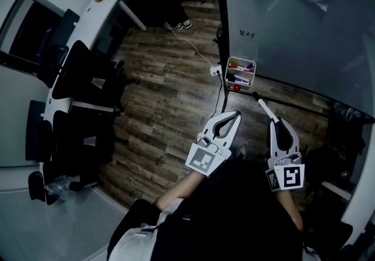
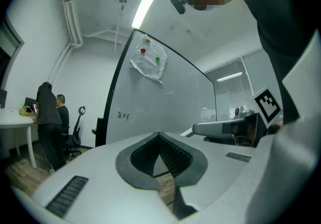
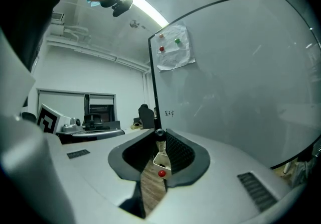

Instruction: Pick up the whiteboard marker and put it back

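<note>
I held a slim white marker (image 1: 265, 107), dark-tipped, clamped in the right gripper (image 1: 274, 120), poking beyond its jaws, left gripper (image 1: 235, 114) closed on nothing.

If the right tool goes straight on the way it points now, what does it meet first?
Probably the white holder by the whiteboard: in the right gripper view it sits straight beyond the right tool and the marker it grips. Depth is unclear.
</note>
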A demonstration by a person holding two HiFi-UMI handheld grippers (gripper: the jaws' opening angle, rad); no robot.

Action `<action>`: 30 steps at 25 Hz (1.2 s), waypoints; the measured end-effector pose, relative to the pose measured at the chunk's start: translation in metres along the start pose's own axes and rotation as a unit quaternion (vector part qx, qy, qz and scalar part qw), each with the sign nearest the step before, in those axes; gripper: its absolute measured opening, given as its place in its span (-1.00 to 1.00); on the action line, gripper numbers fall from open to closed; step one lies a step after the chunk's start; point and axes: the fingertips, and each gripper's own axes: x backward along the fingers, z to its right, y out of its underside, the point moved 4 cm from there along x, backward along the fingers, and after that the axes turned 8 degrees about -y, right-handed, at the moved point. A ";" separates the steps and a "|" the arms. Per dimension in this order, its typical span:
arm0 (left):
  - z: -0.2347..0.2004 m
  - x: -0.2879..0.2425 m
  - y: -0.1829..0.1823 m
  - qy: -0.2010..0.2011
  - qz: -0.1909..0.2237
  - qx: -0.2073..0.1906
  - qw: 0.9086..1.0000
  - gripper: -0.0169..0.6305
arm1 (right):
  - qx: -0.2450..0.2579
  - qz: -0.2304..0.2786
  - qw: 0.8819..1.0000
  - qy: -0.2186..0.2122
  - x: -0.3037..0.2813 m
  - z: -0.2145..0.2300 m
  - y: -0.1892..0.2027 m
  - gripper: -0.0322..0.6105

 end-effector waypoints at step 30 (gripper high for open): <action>-0.037 0.021 -0.005 -0.007 0.007 0.011 1.000 -0.92 | 0.001 -0.009 1.000 0.018 -0.018 -0.031 0.005 -0.66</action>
